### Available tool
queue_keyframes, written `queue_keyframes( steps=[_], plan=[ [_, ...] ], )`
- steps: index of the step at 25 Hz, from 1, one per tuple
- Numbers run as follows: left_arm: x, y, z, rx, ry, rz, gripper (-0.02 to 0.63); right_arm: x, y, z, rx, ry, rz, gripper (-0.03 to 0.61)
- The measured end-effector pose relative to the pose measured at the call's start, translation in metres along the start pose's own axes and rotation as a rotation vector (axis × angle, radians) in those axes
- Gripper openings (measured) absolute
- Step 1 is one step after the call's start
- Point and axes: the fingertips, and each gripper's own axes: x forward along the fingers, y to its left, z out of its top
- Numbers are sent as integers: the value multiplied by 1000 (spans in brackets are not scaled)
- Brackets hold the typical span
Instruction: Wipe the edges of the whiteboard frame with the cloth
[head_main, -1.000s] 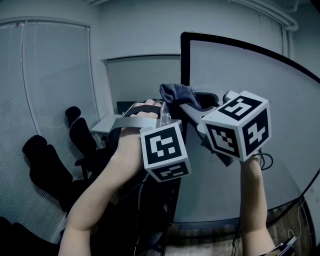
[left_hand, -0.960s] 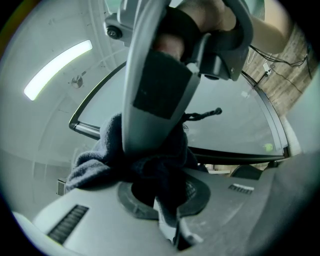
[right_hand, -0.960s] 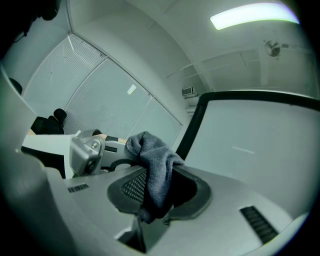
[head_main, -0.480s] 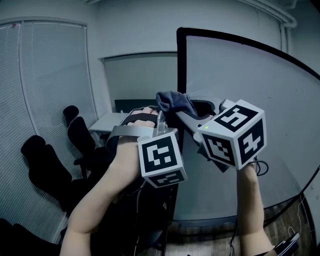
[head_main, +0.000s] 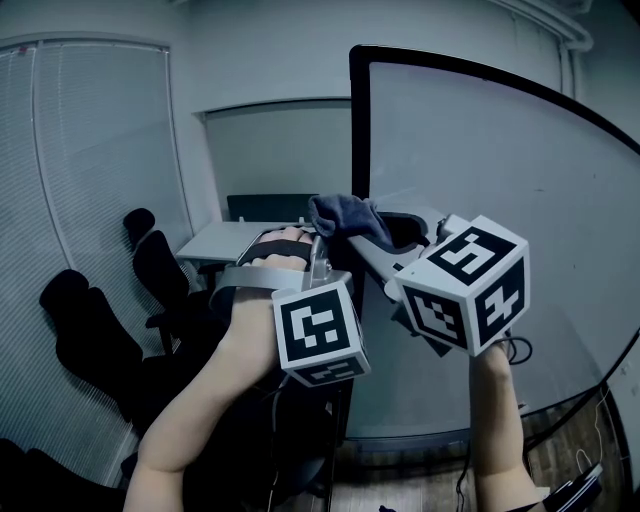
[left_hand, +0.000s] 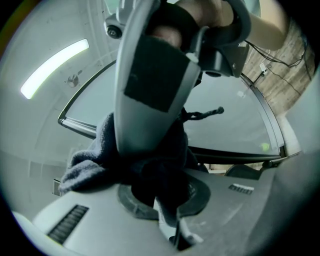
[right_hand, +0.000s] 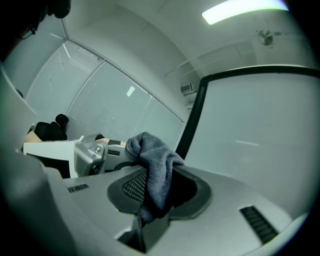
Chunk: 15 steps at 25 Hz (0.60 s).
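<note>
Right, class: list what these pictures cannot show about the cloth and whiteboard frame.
- Head view: whether cloth touches whiteboard frame; they merely overlap.
- Head view: frame's right side, cut by picture edge.
- Left gripper view: left gripper jaw tips, buried in cloth.
- Right gripper view: frame's lower part, behind right gripper.

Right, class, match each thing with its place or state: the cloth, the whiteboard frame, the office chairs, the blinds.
Things: 1 cloth; 2 whiteboard frame; 3 office chairs; 4 blinds.
States: A thin black border; B pinched in the tongs of left gripper and right gripper; C pale slats at far left; D black, low down by the blinds.
Pairs: 1-B, 2-A, 3-D, 4-C.
</note>
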Motion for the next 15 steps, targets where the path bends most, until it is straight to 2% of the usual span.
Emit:
queue_keyframes(
  steps=[15],
  plan=[
    [4,-36,-7,5,6,-22,25,2,15,-33,42,24,25,97]
  ],
)
